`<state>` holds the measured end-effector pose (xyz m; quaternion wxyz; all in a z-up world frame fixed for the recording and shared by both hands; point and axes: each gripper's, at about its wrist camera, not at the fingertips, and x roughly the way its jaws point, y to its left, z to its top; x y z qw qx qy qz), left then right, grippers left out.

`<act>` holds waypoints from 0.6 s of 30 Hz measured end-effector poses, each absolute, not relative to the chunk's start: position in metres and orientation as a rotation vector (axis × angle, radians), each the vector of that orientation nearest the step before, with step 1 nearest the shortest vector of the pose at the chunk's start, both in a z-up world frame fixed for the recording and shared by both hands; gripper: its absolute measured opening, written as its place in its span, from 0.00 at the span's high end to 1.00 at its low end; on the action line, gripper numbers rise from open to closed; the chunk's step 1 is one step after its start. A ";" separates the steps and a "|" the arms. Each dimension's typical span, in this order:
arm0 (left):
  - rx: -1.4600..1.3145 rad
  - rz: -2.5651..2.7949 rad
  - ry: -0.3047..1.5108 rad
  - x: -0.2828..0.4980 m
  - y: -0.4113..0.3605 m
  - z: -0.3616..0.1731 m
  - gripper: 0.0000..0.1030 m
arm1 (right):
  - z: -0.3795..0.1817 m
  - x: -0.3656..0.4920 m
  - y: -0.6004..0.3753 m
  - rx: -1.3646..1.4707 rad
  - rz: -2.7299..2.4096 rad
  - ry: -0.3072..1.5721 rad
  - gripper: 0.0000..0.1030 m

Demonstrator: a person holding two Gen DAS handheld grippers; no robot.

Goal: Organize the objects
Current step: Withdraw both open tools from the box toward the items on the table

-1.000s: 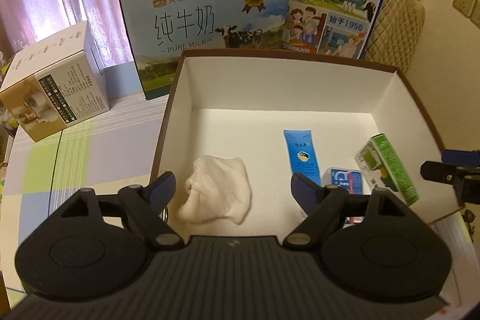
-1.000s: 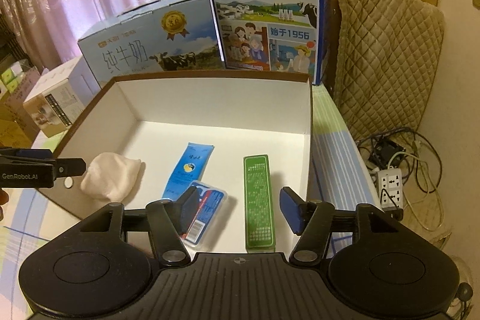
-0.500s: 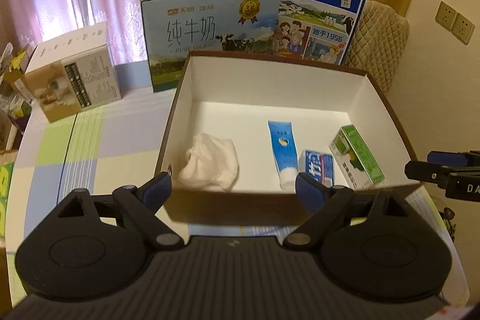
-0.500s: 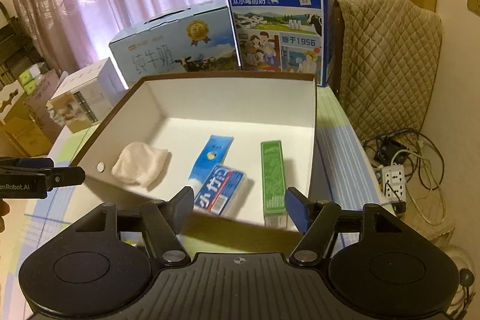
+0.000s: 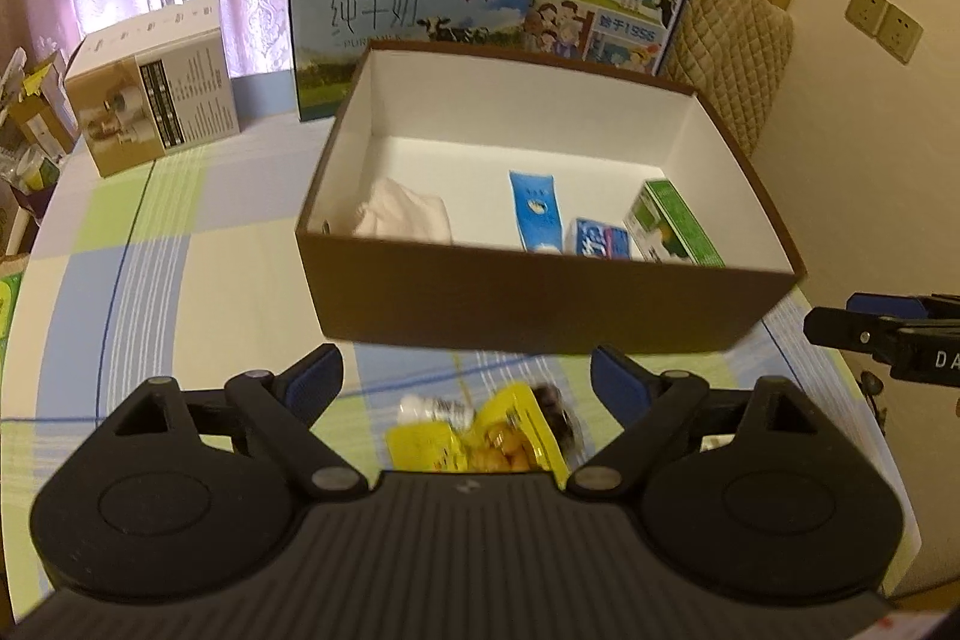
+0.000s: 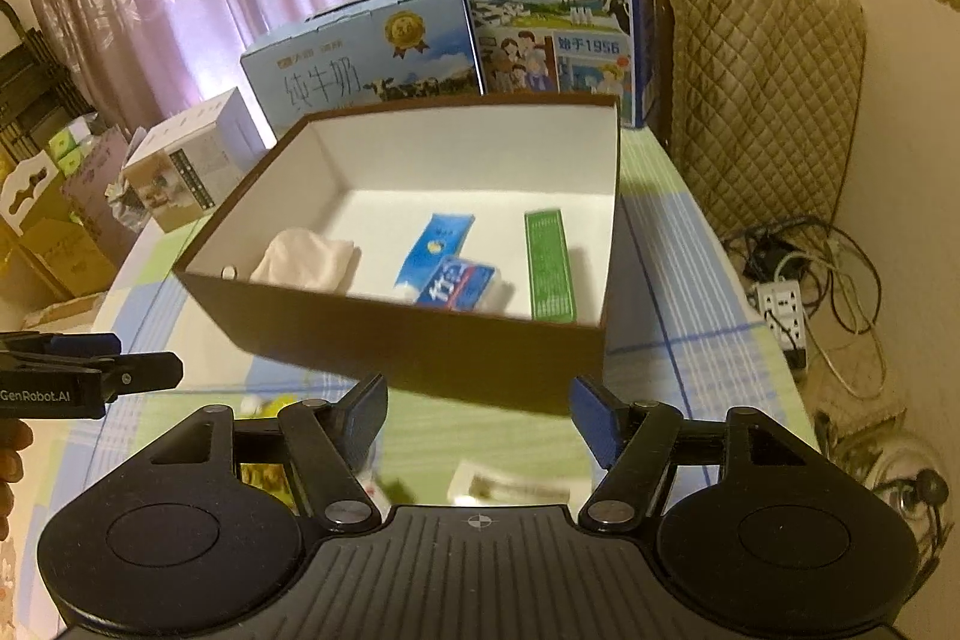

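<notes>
Here both grippers hang above the near edge of the checked tablecloth (image 5: 180, 280), on the near side of the brown box (image 5: 540, 304). The left gripper (image 5: 465, 379) has just been opening and its jaws stand spread with nothing between the pads; below them on the cloth lie a yellow snack packet (image 5: 474, 445), a small white bottle (image 5: 432, 407) and a dark wrapped thing too blurred to name. The right gripper (image 6: 477, 412) has likewise just been opening, its jaws apart and empty, with a pale packet (image 6: 504, 484) lying blurred on the cloth under it.

Inside the box, from left to right, are a white cloth (image 6: 306, 262), a blue tube (image 6: 435, 250), a small blue pack (image 6: 459, 286) touching the tube's near end, and a green carton (image 6: 549, 265) near the right wall. Beyond the box stand two milk cartons (image 5: 408, 16) side by side, and a smaller cardboard box (image 5: 156, 82) sits at the far left.
</notes>
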<state>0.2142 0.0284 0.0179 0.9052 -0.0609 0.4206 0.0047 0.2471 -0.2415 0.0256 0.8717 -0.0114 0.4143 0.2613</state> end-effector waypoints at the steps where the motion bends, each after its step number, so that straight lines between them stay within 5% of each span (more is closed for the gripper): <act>1: -0.124 0.006 0.873 0.211 0.027 0.016 0.15 | 0.024 0.243 -0.243 -0.022 0.545 0.873 0.37; 18: -0.043 -0.095 0.960 0.173 -0.006 -0.020 0.16 | -0.010 0.201 -0.263 -0.009 0.505 0.996 0.37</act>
